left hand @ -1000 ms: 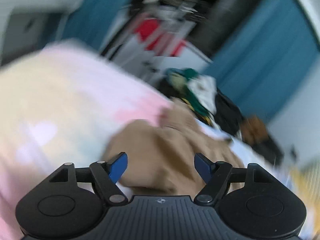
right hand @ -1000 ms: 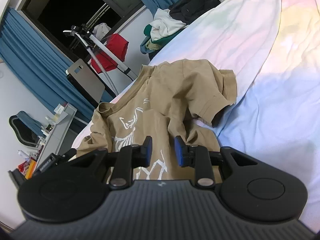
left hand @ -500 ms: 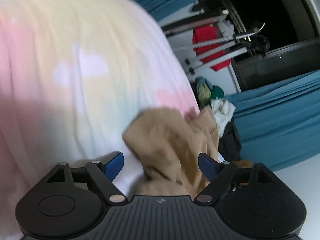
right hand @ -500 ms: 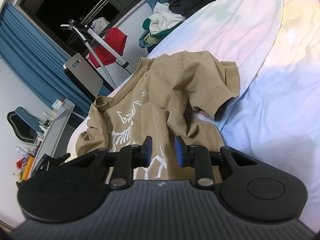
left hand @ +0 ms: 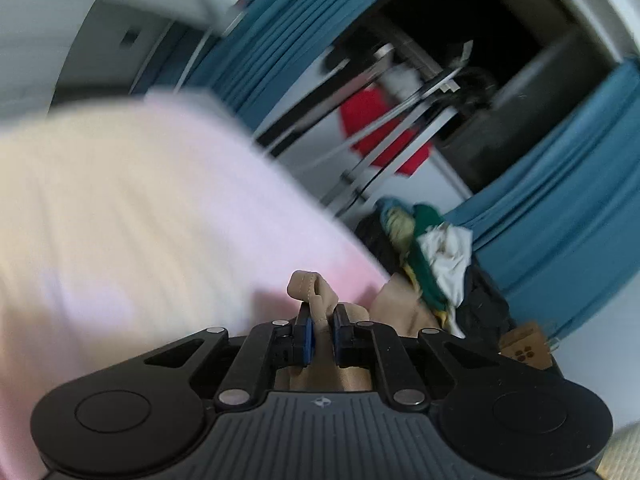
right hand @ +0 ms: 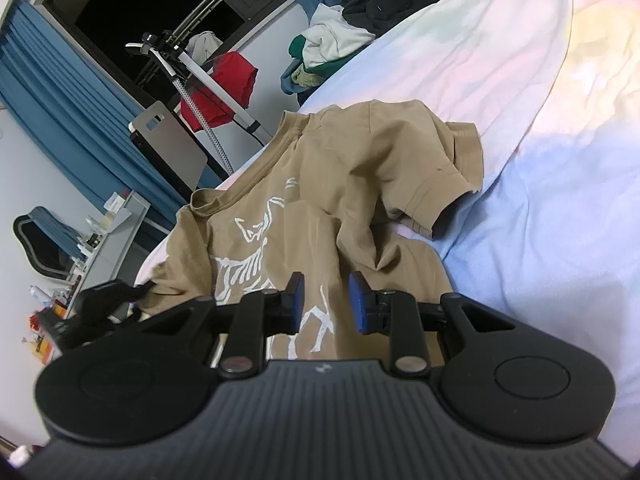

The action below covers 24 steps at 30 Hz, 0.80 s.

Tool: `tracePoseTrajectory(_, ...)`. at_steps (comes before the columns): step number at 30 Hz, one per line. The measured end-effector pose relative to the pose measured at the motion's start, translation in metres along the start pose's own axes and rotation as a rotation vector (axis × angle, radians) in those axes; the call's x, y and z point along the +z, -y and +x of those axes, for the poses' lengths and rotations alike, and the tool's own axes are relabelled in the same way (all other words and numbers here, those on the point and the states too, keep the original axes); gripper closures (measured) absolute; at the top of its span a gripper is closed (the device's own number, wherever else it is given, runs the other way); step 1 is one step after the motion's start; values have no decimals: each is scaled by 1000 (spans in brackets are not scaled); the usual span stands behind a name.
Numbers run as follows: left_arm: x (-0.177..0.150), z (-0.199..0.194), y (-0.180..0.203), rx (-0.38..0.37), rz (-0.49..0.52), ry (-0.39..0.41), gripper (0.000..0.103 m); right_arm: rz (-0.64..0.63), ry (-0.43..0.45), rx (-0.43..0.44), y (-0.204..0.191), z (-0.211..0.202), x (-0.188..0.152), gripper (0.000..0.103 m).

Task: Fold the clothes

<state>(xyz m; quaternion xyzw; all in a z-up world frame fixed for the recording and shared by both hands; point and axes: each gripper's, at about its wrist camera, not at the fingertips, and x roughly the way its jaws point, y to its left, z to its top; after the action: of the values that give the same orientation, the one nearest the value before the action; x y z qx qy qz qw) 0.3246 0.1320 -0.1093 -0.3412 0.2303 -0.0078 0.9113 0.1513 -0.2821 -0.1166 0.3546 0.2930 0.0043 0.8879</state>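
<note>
A tan T-shirt [right hand: 340, 192] with a white skeleton print lies crumpled on the pastel bedsheet [right hand: 540, 100], one sleeve sticking out to the right. My left gripper [left hand: 321, 326] is shut on a hemmed edge of the tan T-shirt [left hand: 310, 290], which pokes up between the blue pads. It also shows as a dark blur in the right wrist view [right hand: 104, 300] at the shirt's left edge. My right gripper [right hand: 326, 300] hovers over the shirt's lower part with its jaws a little apart and nothing between them.
A pile of clothes [right hand: 340, 44] lies past the bed's far end, also in the left wrist view [left hand: 436, 256]. A drying rack with a red garment [right hand: 224, 88], blue curtains [right hand: 60, 112] and a cluttered desk [right hand: 96, 248] stand beyond.
My left gripper went from wide open to shut on the shirt's edge and swung about, blurring its view. My right gripper's jaws opened slightly and it barely moved.
</note>
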Motion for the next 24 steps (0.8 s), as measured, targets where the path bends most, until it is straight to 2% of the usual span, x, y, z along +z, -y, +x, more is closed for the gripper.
tracePoseTrajectory(3,26,-16,-5,42,61,39,93,-9,-2,-4,-1,1,0,75)
tracePoseTrajectory(7,53,-19,-20,175,121,57,94,-27,-2,-19,-4,4,-1,75)
tracePoseTrajectory(10,58,-7,-32,287,156,45,94,-41,-1,-32,-5,6,-2,75)
tracePoseTrajectory(13,49,12,-53,393,147,-8,93,-55,-1,-45,-7,8,-3,75)
tracePoseTrajectory(17,42,5,-65,341,177,21,87,-71,0,-59,-8,10,-5,75)
tracePoseTrajectory(19,46,-1,-70,306,144,17,82,-72,0,-58,-9,10,-5,75)
tracePoseTrajectory(21,51,-10,-78,253,73,3,71,-74,0,-58,-10,9,-5,75)
tracePoseTrajectory(23,57,-17,-88,196,2,-13,46,-76,0,-57,-11,9,-5,75)
tracePoseTrajectory(24,62,-17,-96,177,-22,-23,44,-77,0,-57,-11,9,-5,75)
